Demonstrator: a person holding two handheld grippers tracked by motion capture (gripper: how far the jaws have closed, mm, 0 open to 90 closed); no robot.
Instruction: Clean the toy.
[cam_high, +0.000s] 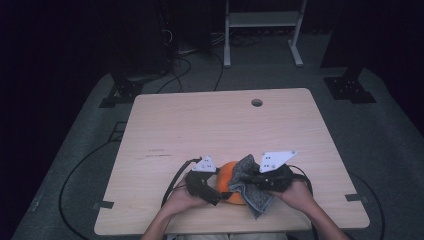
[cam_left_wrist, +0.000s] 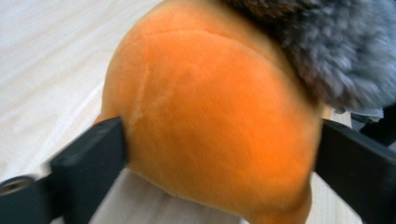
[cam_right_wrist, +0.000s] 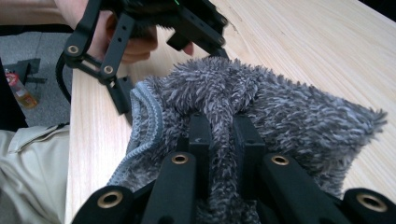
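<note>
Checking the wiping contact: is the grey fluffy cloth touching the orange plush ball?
Touching. In the left gripper view the grey cloth lies directly on the top of the orange plush ball, with no gap between them.

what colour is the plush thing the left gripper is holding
Orange plush ball, clearest in the left gripper view.

— What's around besides the work itself?
— A pale wooden tabletop with a round hole near its far edge.
— And beyond it?
— Grey floor, black cables, a white frame.
</note>
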